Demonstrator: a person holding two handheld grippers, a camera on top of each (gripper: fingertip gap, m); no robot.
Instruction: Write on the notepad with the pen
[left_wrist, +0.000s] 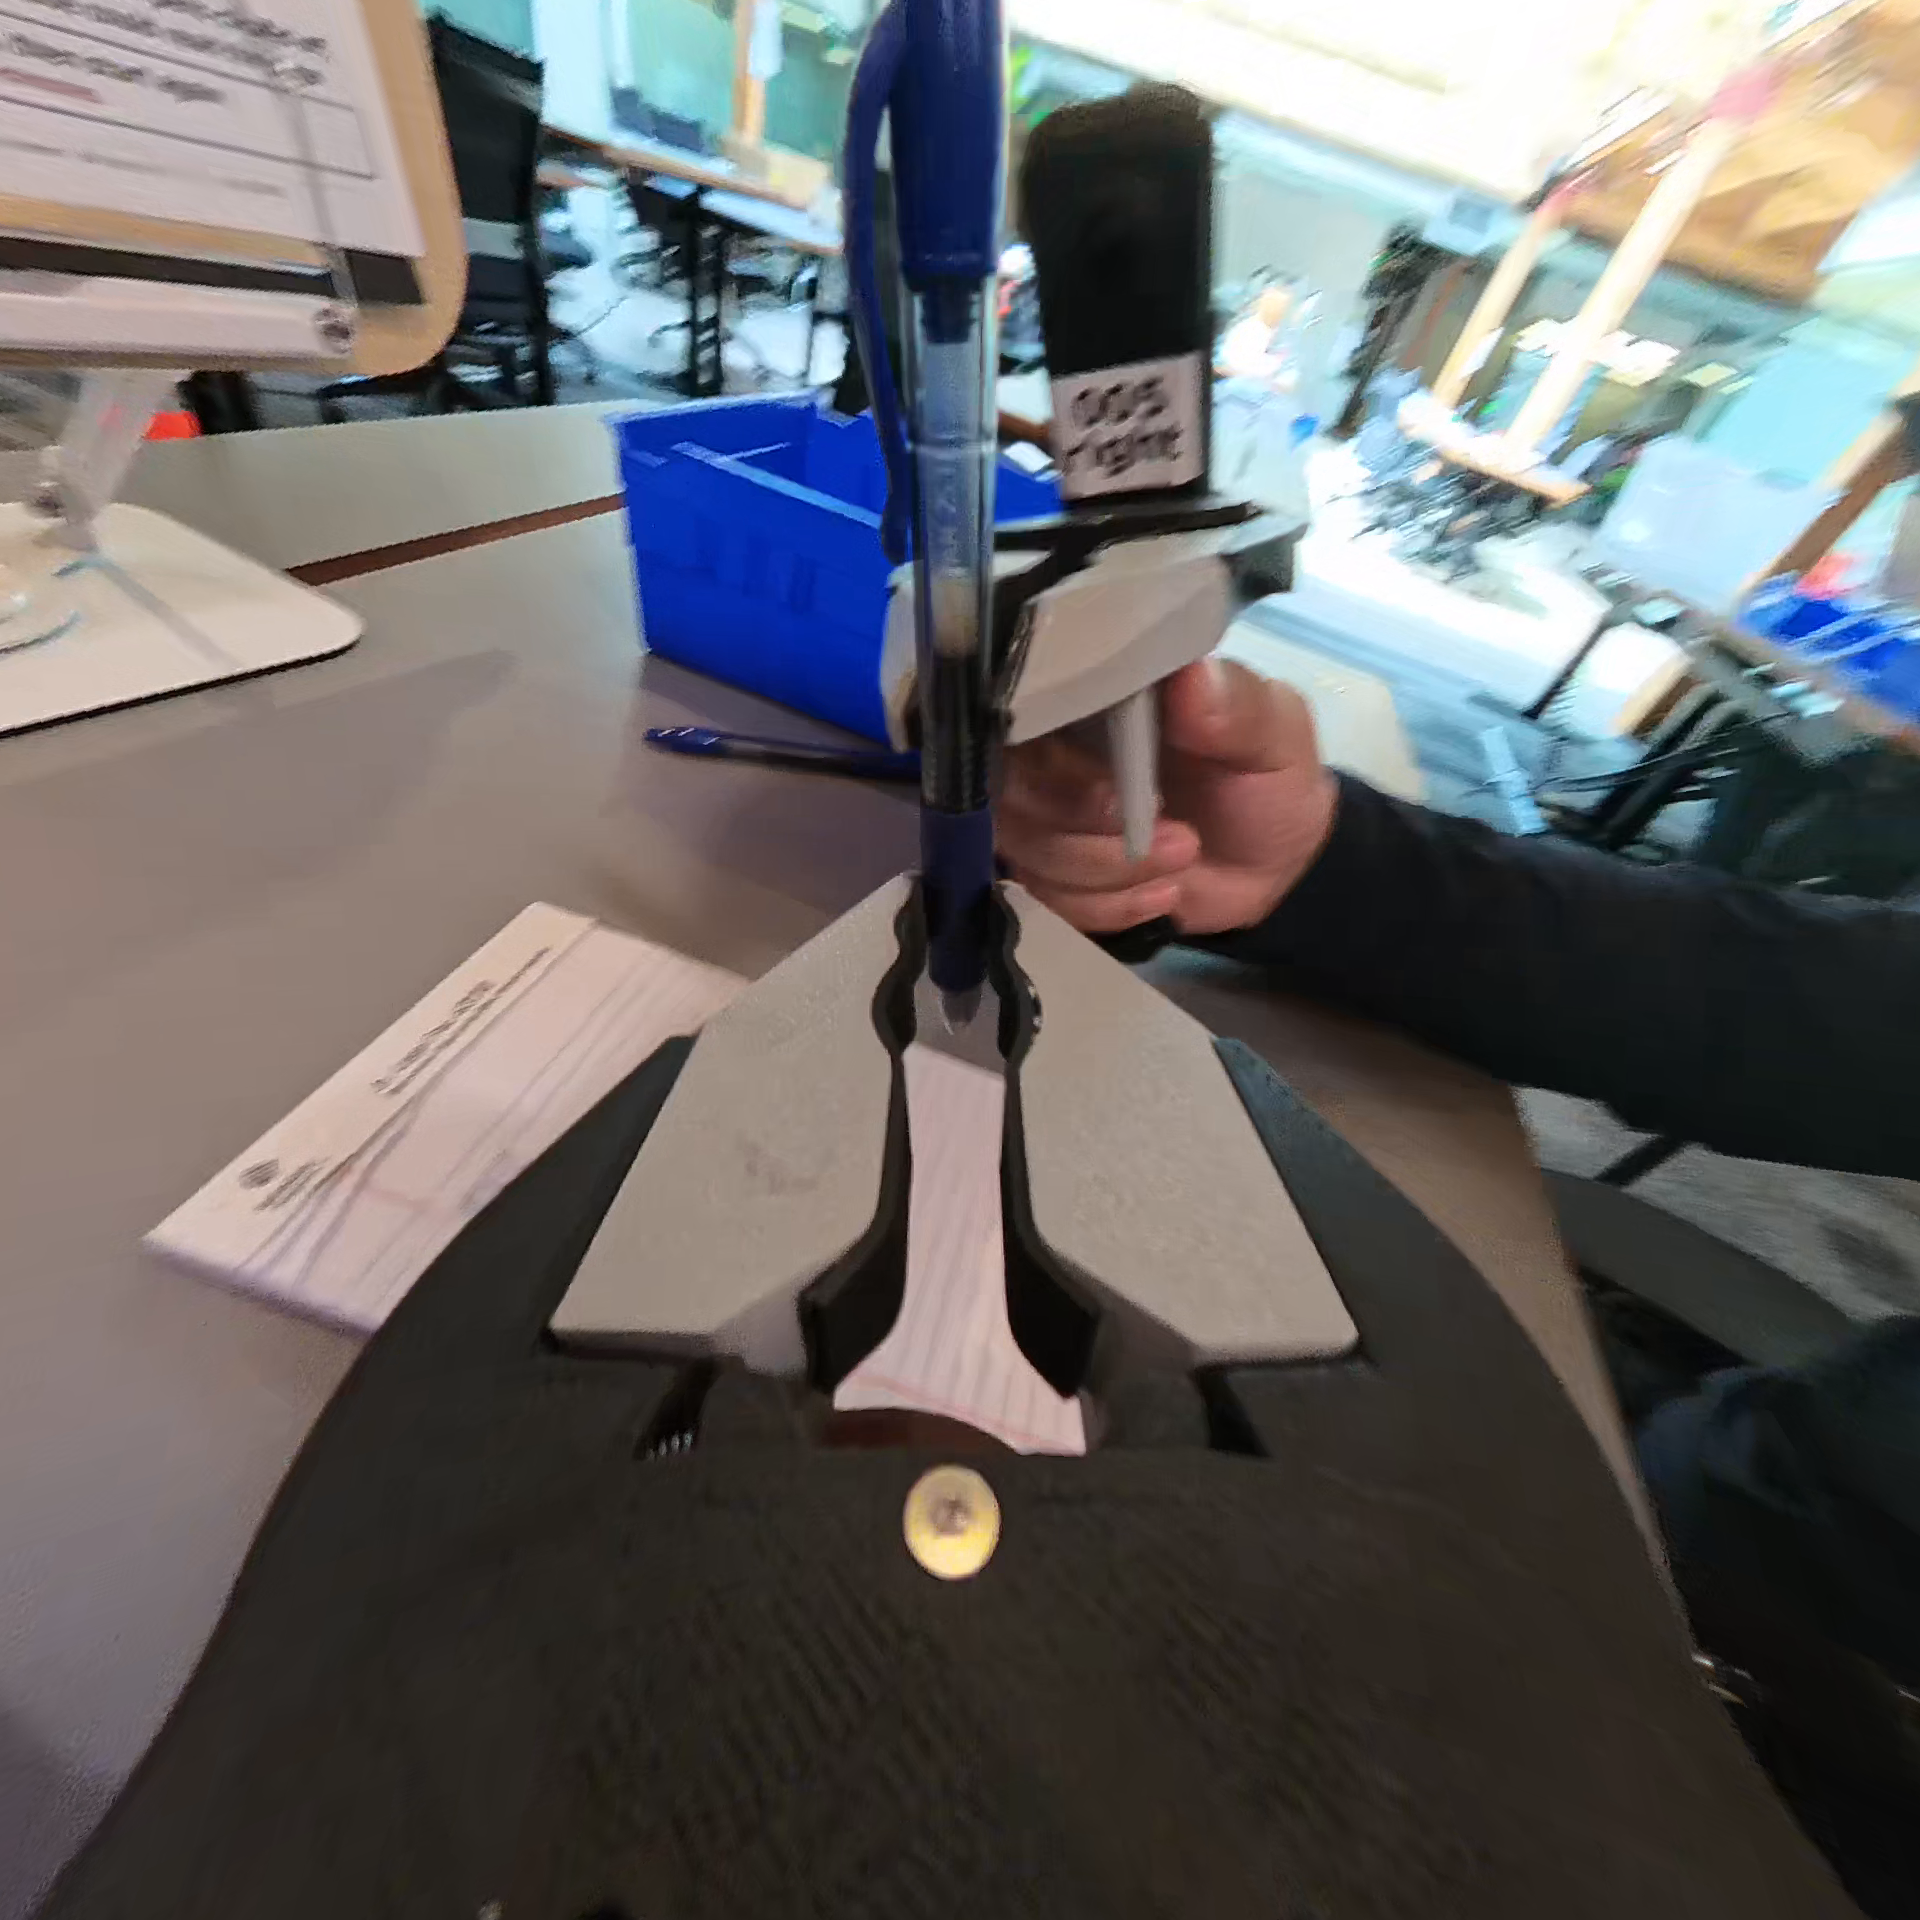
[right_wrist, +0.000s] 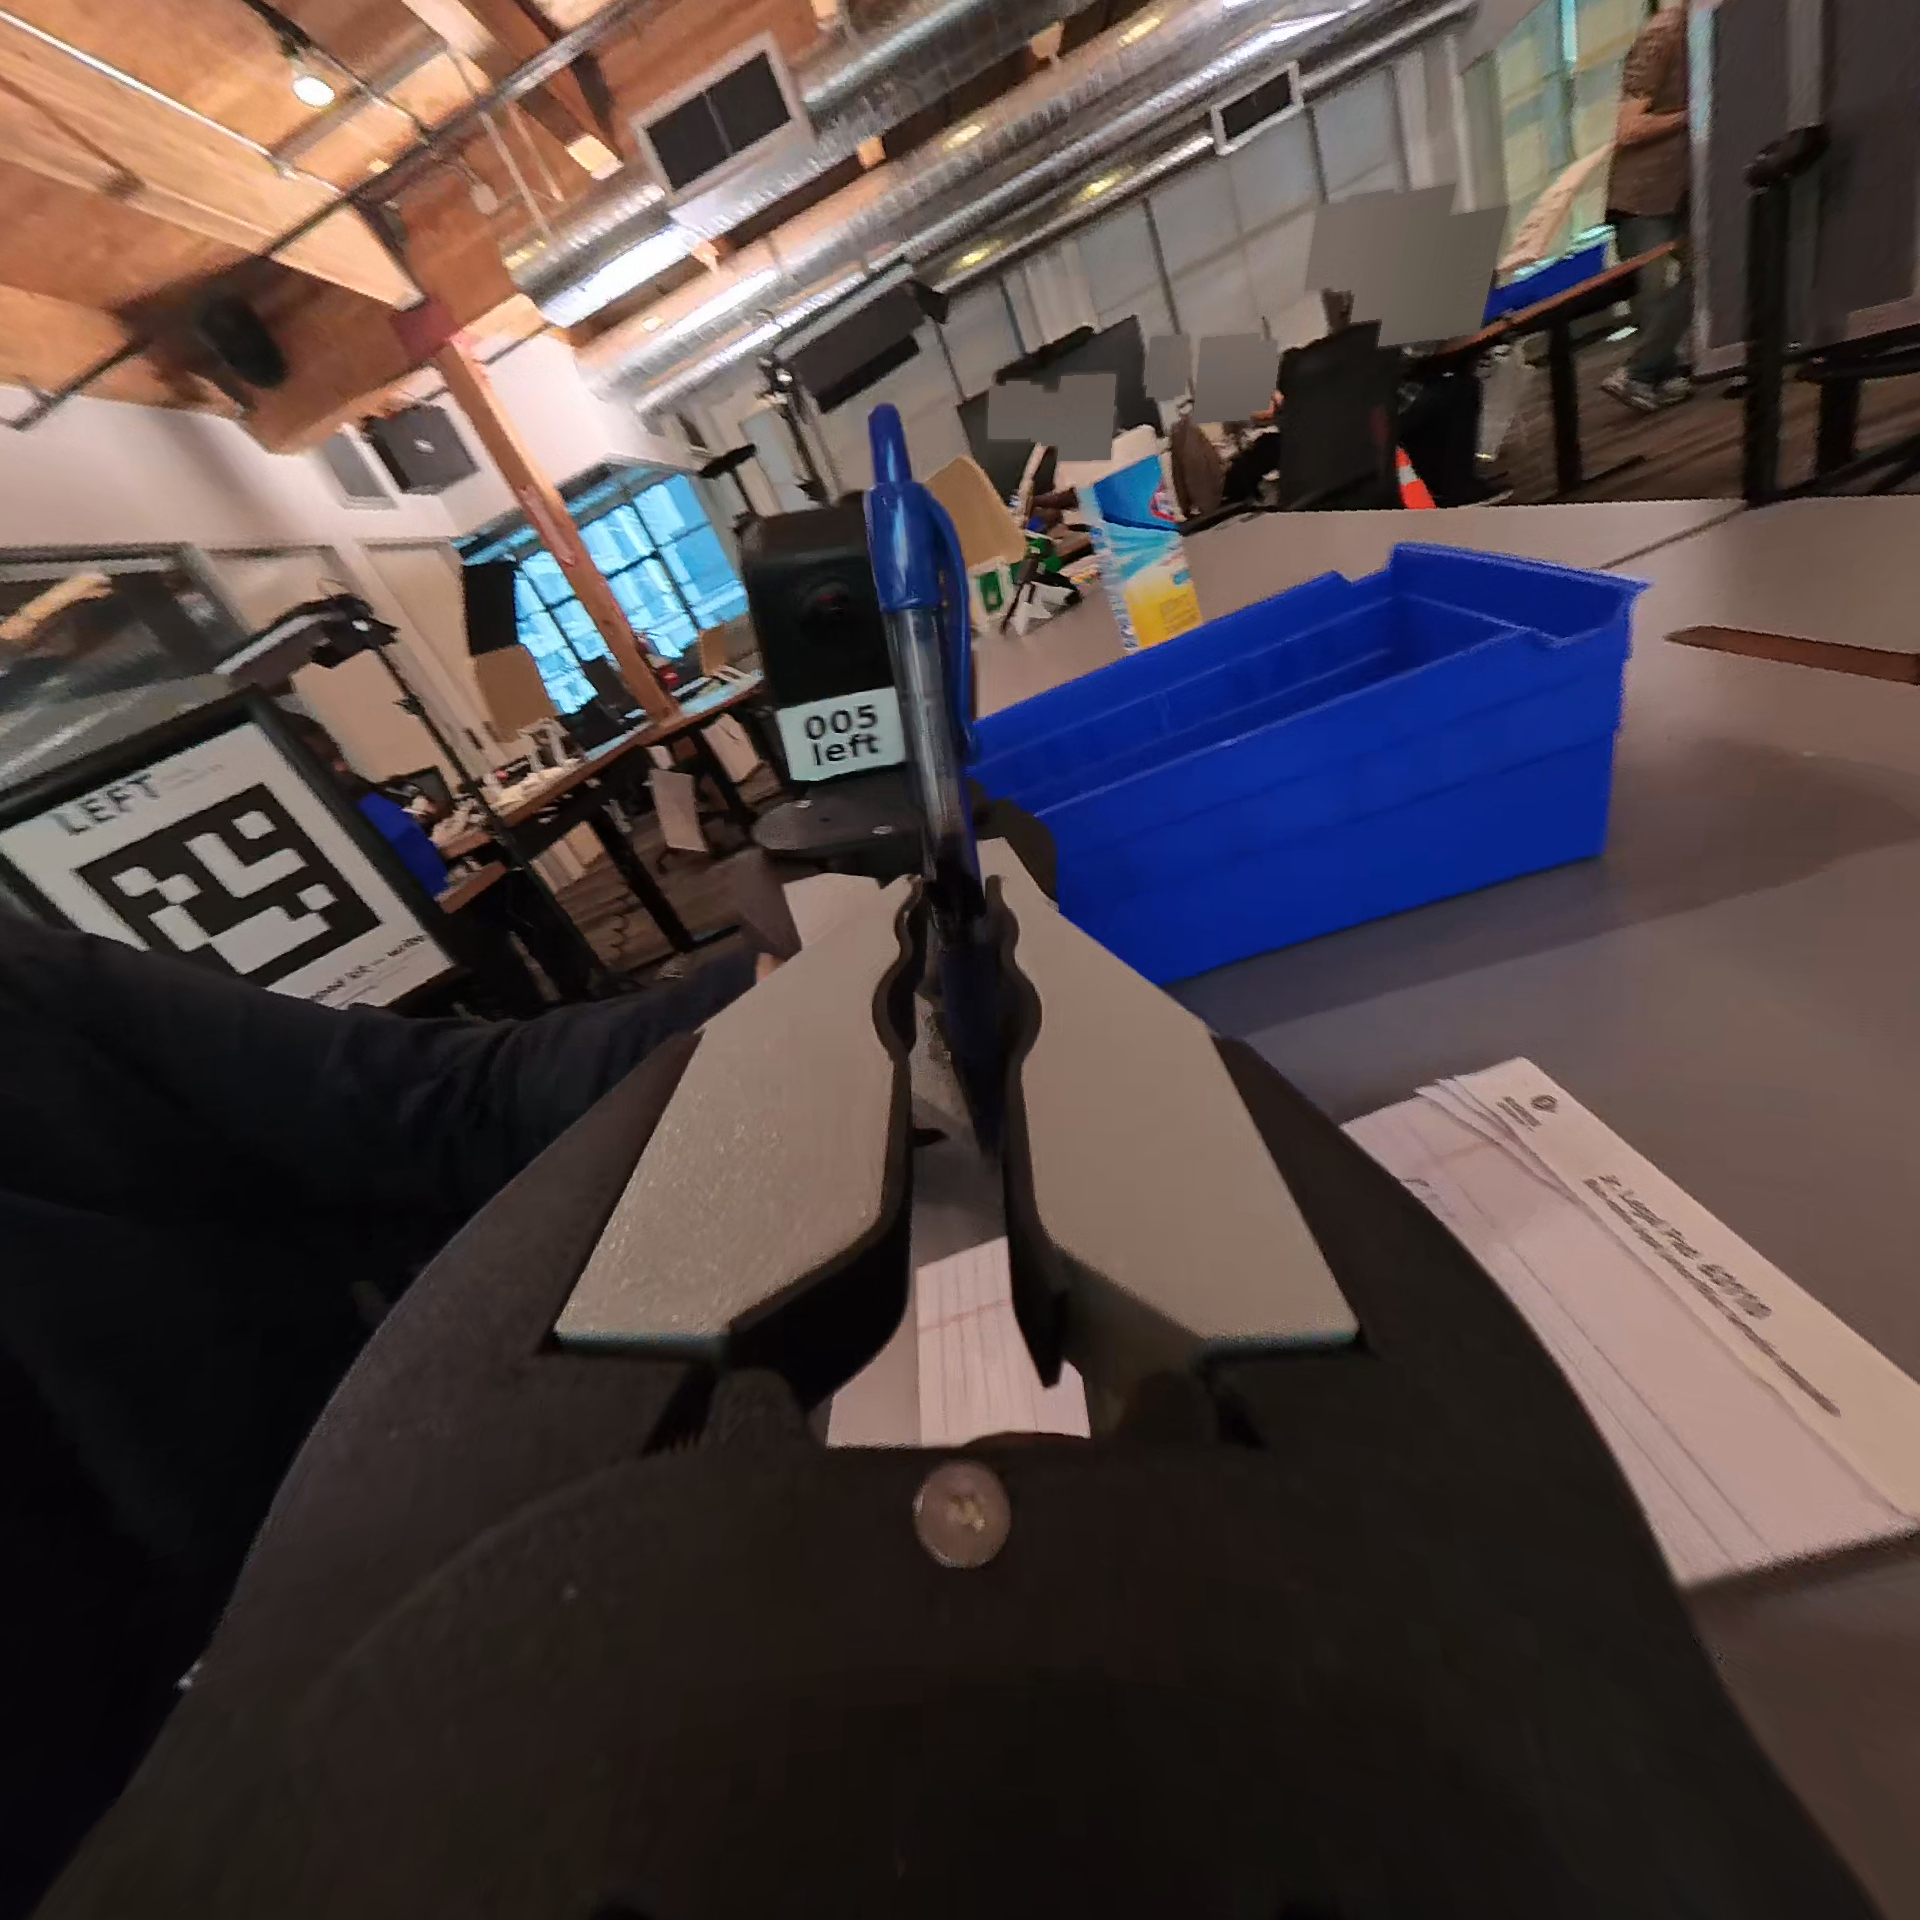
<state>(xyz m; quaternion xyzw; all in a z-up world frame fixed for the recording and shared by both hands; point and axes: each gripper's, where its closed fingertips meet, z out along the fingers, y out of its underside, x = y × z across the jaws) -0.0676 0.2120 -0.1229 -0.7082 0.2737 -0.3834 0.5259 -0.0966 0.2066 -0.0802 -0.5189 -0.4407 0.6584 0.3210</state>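
Left wrist view: the left gripper (left_wrist: 956, 935) is clamped on the lower grip of an upright blue plastic pen w/ clear barrel (left_wrist: 948, 499). Just above, the right gripper (left_wrist: 951, 665) also pinches the pen. The white lined paper notepad (left_wrist: 436, 1101) lies under and left of the fingers. Right wrist view: the right gripper (right_wrist: 956, 925) is closed on the pen (right_wrist: 920, 644); the notepad (right_wrist: 1621, 1309) lies below, to the right, and a blue plastic bin (right_wrist: 1351, 769) stands beyond on the grey table (right_wrist: 1714, 997).

Bright, even indoor light fills both views, with daylight blowing out the far windows in the left wrist view. That view is smeared with motion blur; the right wrist view is sharper. Wide-angle bending curves the edges, and soft shadows lie on the table (left_wrist: 436, 790)
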